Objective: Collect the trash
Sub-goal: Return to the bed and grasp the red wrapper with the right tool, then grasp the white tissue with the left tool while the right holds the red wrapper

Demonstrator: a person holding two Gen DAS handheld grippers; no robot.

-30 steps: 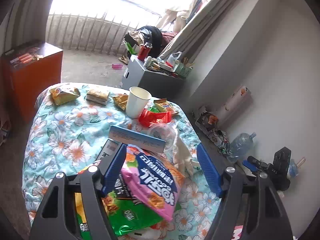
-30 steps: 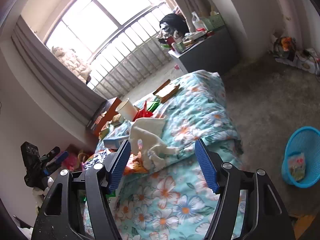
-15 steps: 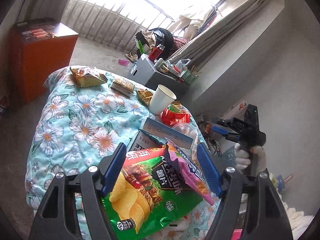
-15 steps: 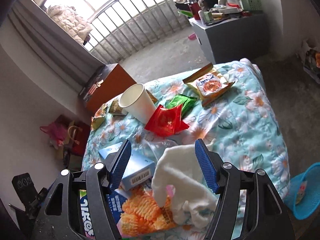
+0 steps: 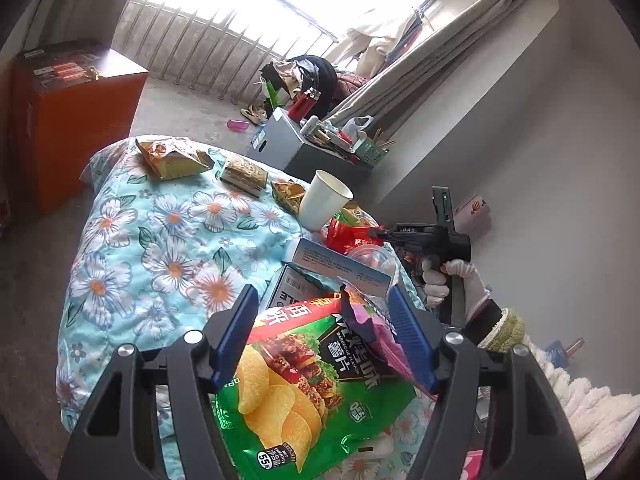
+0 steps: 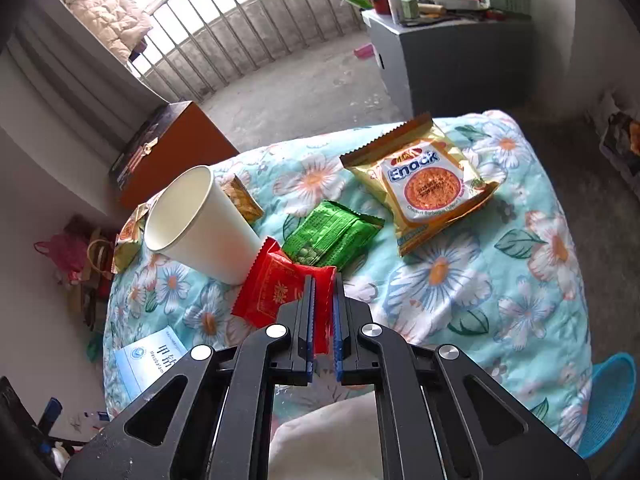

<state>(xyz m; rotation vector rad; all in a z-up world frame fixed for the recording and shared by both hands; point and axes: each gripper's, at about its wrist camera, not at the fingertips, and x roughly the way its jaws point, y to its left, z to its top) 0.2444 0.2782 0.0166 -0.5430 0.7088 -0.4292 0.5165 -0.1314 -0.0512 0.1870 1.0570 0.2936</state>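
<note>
A green chip bag (image 5: 316, 384) and a pink snack bag (image 5: 380, 336) lie on the flowered bedspread (image 5: 160, 248), between the blue pads of my left gripper (image 5: 322, 324). Its jaws are closing, and the pads stand at the bags' edges without squeezing them. My right gripper (image 6: 323, 284) points down at the bed and is shut on a red packet (image 6: 276, 288), which sits beside a white paper cup (image 6: 196, 224). In the left wrist view a gloved hand (image 5: 440, 280) holds that right gripper (image 5: 374, 233) at the red packet (image 5: 348, 236).
More wrappers lie on the bed: a green packet (image 6: 332, 236), a gold Enack packet (image 6: 424, 188) and a blue-white box (image 5: 340, 264). A blue basket (image 6: 608, 400) stands on the floor at the right. An orange cabinet (image 5: 72, 120) and a grey box (image 5: 280, 140) flank the bed.
My right gripper swung across the bed from the white cloth to the red packet and shut on it. The left gripper's jaws narrowed a little around the chip bag.
</note>
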